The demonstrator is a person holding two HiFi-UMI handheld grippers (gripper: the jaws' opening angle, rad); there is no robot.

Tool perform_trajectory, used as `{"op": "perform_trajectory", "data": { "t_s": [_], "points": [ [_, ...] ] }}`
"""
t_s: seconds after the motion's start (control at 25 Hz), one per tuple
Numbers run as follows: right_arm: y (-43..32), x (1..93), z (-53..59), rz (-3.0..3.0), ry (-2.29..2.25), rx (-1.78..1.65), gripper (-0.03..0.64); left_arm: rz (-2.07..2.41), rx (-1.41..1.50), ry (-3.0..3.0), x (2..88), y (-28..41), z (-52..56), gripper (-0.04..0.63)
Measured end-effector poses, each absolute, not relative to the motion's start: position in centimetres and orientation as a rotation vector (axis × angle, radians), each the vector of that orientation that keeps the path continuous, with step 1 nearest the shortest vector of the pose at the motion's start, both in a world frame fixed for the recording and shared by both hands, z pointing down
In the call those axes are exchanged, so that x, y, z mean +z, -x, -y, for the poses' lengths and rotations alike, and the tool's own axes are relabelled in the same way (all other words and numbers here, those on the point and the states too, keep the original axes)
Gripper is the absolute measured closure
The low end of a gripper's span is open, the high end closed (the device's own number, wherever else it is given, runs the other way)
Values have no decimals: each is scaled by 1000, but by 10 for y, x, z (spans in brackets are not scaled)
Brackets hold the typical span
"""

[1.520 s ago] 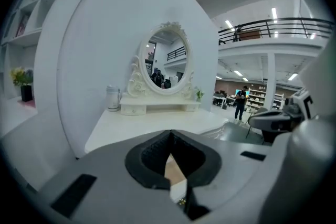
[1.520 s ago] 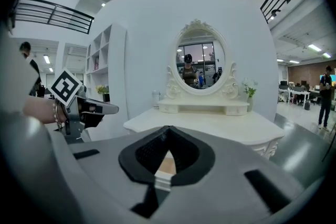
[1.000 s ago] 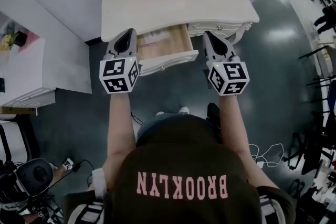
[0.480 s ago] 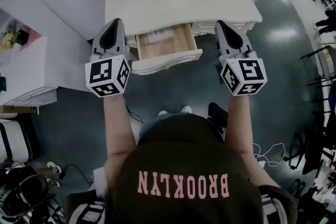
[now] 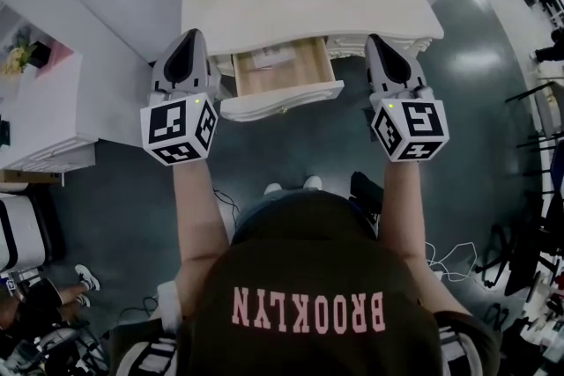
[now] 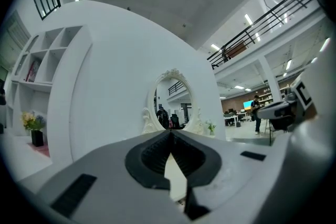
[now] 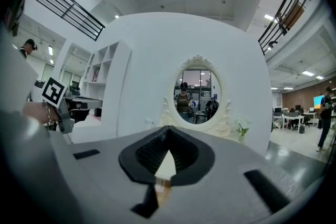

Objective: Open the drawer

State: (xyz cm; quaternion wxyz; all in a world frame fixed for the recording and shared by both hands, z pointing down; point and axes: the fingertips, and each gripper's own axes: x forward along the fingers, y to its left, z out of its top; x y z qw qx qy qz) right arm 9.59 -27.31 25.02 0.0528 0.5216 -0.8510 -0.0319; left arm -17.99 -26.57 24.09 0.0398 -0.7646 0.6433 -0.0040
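Seen from above, a person's two forearms reach forward, each hand holding a gripper. The left gripper (image 5: 189, 40) and right gripper (image 5: 376, 41) both have their jaws pressed together, with nothing between them. Between the two, touching neither, the wooden drawer (image 5: 284, 70) stands pulled out of a cream dressing table (image 5: 308, 9). Beyond it, an oval mirror (image 7: 197, 89) stands against a white wall.

The dressing table (image 5: 308, 9) stands ahead of me against the far wall, with the mirror (image 7: 198, 89) at its far edge. Its drawer (image 5: 286, 84) juts out toward me, a paper (image 5: 271, 59) lying in its far part. My left gripper (image 5: 189, 38) hangs just left of the drawer and my right gripper (image 5: 374, 41) just right of it. A shelf unit (image 5: 48, 123) stands farther left.
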Motion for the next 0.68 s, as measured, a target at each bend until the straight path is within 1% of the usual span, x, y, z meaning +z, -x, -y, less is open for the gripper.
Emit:
{"op": "perform_trajectory", "data": {
  "t_s": [0.48,0.68],
  "points": [
    [-92,247,266,2596,-1583,-100,621,-1982,-9,2308,237,186,258,591],
    [-91,247,263,2599,-1572,-123,621,-1988,-55,2303,242,185,256,591]
  ]
}}
